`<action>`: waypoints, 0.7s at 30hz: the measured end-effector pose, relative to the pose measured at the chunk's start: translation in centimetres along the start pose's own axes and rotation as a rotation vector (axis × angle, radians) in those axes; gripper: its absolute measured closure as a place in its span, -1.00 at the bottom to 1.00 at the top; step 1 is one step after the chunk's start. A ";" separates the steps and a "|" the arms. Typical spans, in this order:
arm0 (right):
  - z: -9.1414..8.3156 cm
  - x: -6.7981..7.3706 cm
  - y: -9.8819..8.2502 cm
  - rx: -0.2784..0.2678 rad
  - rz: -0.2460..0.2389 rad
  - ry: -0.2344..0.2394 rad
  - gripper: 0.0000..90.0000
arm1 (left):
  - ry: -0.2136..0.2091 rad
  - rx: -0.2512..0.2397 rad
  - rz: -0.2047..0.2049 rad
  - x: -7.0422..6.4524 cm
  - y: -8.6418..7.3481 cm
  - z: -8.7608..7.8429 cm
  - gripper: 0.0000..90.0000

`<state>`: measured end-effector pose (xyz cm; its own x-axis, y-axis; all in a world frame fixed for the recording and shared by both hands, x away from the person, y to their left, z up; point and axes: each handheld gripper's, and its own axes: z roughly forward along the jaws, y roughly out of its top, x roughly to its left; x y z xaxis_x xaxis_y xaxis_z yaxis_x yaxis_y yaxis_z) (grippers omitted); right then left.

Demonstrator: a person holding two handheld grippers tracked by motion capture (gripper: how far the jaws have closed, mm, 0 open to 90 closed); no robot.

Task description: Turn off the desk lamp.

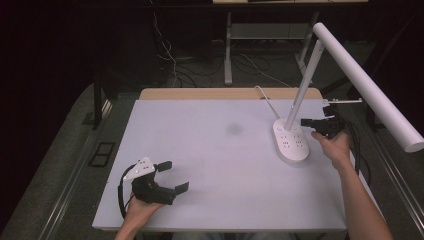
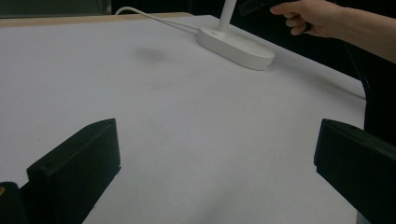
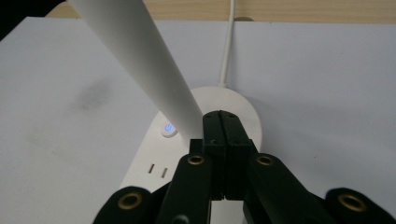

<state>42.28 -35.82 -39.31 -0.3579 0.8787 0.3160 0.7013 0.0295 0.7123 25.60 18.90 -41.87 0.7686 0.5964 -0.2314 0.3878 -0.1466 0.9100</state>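
Stood at the table's (image 1: 200, 150) far right: a white desk lamp (image 1: 291, 142), oval base with sockets and a blue-lit power button (image 3: 168, 129), corded off the far edge. Hovered just above that base, beside the stem: right tongs (image 3: 224, 135), jaws pressed together on nothing; rested at the near left, well apart: left tongs (image 1: 172, 176), spread wide and empty. Judged best here: closed tips brought squarely down onto the button, clear of stem and sockets, pressed lightly.
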 end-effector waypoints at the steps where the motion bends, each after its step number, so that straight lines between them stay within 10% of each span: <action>1: -0.1 0.1 0.0 -0.004 0.000 0.001 1.00 | -0.002 0.002 0.003 0.0 0.0 0.0 -1.00; 21: -4.7 3.4 -2.5 -0.049 0.025 0.054 -0.07 | -0.013 -0.012 0.000 -0.5 0.0 -0.2 -1.00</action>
<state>36.41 -35.15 -37.10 -0.3743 0.8520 0.3661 0.6795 -0.0166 0.7334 25.09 18.75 -41.73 0.7753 0.5859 -0.2357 0.3818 -0.1376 0.9139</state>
